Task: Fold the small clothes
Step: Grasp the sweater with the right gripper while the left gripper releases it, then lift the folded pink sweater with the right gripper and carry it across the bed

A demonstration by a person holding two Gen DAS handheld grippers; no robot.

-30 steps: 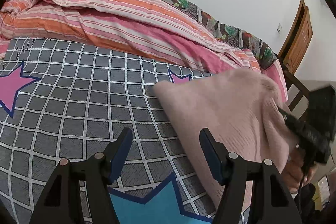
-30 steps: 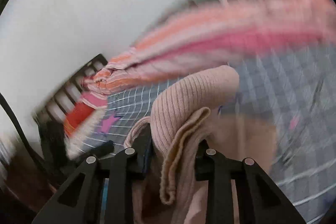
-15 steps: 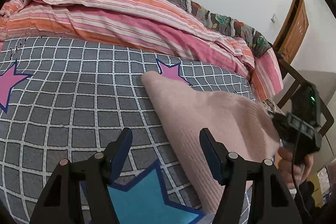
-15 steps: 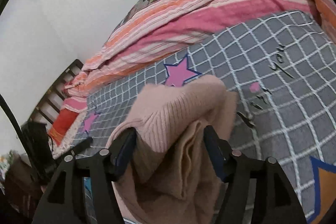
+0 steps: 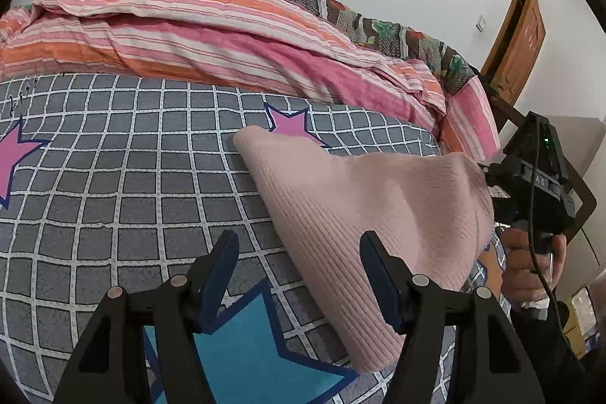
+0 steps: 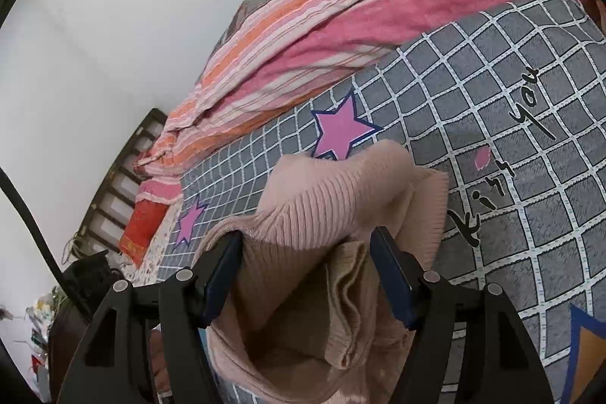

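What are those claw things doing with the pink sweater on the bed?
A person is folding a small pink sweater on a bed with a grey checked star blanket. They hold a claw in each hand. The right claw is open, with bunched sweater lying loosely between its fingers. The left claw hangs open just above the blanket beside the sweater, holding nothing. A striped quilt is piled behind.

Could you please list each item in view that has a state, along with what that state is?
pink ribbed sweater: partly folded, lying on the bed, one end bunched between the right gripper's fingers.
left gripper: open, nothing between its fingers.
right gripper: open around the sweater's bunched end.
striped duvet: rumpled along the wall.
wooden door: ajar.
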